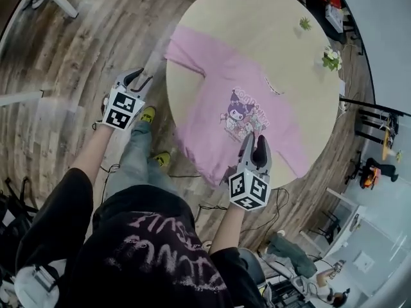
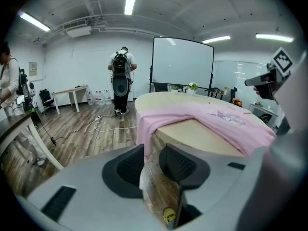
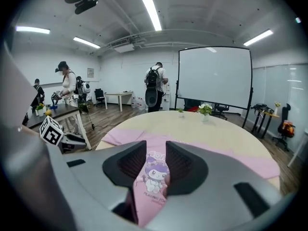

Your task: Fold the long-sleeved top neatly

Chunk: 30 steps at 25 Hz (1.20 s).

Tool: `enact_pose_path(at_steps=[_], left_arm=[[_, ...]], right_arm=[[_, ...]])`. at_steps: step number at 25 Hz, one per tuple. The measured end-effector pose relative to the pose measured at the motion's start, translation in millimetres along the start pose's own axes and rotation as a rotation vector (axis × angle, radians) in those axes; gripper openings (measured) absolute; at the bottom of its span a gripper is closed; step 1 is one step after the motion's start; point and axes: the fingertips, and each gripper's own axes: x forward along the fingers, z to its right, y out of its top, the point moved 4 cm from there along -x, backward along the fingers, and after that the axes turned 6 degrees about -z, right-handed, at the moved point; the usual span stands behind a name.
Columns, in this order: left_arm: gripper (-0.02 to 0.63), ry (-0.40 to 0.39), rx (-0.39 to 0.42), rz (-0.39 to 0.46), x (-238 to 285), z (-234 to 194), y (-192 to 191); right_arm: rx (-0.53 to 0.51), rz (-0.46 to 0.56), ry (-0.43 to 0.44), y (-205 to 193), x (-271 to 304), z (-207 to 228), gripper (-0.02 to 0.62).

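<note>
A pink long-sleeved top (image 1: 215, 98) lies spread face up on the round, pale tabletop (image 1: 257, 24). Its body covers the near-left part of the tabletop, and the hem hangs over the near edge. One sleeve (image 1: 183, 51) reaches the left edge, and in the left gripper view it droops over that edge (image 2: 144, 124). The other sleeve (image 1: 289, 151) runs along the near-right edge. A cartoon character print (image 1: 243, 111) sits on the chest.

The left hand-held gripper (image 1: 140, 79) is off the tabletop, over the wooden floor (image 1: 83, 43) just beside the left edge. Its jaws are parted and hold nothing. In its own view (image 2: 151, 165), only floor and the hanging sleeve show beyond the gap.

The right hand-held gripper (image 1: 255, 143) hovers over the near edge, above the lower front of the top and just short of the print. Its jaws are also parted and released. Its own view (image 3: 155, 165) shows the print (image 3: 155, 170) through the gap, with no fabric pinched.

Two small potted plants (image 1: 331, 58) stand near the far-right edge of the tabletop. Beyond the tabletop are a projection screen (image 3: 215, 76) and a person with a backpack (image 2: 120, 81). The operator's yellow shoes (image 1: 148, 114) show on the floor beside the left edge.
</note>
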Motion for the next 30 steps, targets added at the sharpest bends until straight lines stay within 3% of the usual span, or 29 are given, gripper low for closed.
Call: enact_pose_path(at_steps=[6, 15, 19, 23, 30], left_arm=[[0.166, -0.068, 0.03, -0.083, 76.0, -30.3, -21.1], [0.224, -0.128, 0.059, -0.175, 172.9, -34.4, -41.3], [0.223, -0.095, 0.066, -0.216, 210.0, -39.4, -53.0], [0.103, -0.013, 0.087, -0.244, 222.7, -58.5, -69.3], [0.094, 0.127, -0.006, -0.284, 198.4, -119.6, -95.1]], right_arm=[[0.062, -0.06, -0.015, 2.6, 65.9, -22.3, 0.132], [0.066, -0.161, -0.045, -5.3, 130.7, -32.6, 0.135], [0.067, -0.187, -0.072, -8.3, 144.5, -26.6, 0.136], [0.071, -0.206, -0.098, -13.2, 153.3, -19.4, 0.137], [0.105, -0.218, -0.116, -16.0, 158.6, -19.5, 0.137]])
